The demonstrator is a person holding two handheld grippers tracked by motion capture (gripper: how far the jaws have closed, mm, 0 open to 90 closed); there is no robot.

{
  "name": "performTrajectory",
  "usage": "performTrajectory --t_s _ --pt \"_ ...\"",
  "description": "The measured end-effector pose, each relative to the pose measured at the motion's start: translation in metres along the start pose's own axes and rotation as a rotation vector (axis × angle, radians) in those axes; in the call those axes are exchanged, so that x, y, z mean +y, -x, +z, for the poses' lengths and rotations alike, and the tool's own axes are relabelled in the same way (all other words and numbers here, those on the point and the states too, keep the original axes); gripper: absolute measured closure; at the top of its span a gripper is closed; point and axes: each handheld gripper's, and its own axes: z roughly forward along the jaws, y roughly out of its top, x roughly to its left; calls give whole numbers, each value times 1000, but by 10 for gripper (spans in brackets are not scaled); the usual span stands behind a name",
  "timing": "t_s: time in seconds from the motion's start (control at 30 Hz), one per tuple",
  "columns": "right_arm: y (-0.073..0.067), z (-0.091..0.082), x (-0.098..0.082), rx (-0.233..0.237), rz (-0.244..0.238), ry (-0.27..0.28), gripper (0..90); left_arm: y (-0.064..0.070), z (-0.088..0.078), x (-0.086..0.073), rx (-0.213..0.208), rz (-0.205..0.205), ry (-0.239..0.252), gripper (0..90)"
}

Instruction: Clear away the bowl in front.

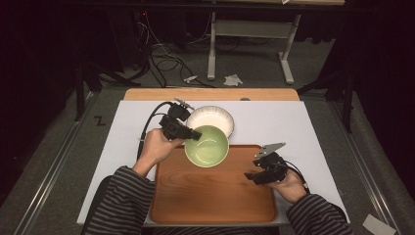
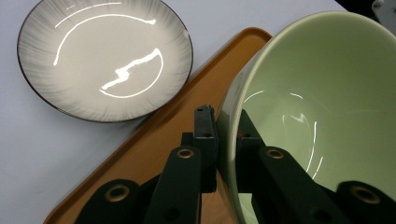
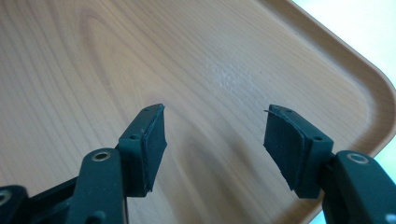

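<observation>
A: Nearest first. Right gripper [image 1: 258, 172] hangs over the right part of the wooden tray [image 1: 210, 200], jaws spread wide, nothing between them. In the right gripper view only bare tray wood lies under its pads [image 3: 152, 144].

B: And the left?

A: Left gripper [image 1: 192, 134] is clamped on the rim of the green bowl [image 1: 207, 145], one jaw inside, one outside the wall. The left gripper view shows the rim [image 2: 229, 140] pinched between the jaws.

B: Where does the bowl sit?

A: Over the tray's far edge, tilted; I can't tell whether its base touches the wood. It lies straight ahead of the left gripper, well apart from the right.

B: Beyond that?

A: White plate [image 1: 211, 119] on the white table cover [image 1: 274, 122], just behind the bowl, off the tray. My read: the bowl has open tray toward the near side, so the left hand does the placing.
</observation>
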Motion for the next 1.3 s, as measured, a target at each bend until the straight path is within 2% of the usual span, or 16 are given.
performTrajectory --t_s 0.33,0.73,1.03,1.3 --pt "0 -1 0 -1 -1 5 403 -2 0 -15 -3 -4 -18 839" --pt "1 -1 0 -7 -3 4 403 -12 4 -31 3 -28 -44 839" --pt "0 -2 0 -4 -7 13 403 -20 16 -42 18 -46 -68 839" --pt "0 -1 0 -4 6 11 403 -23 28 -52 15 -45 -113 839"
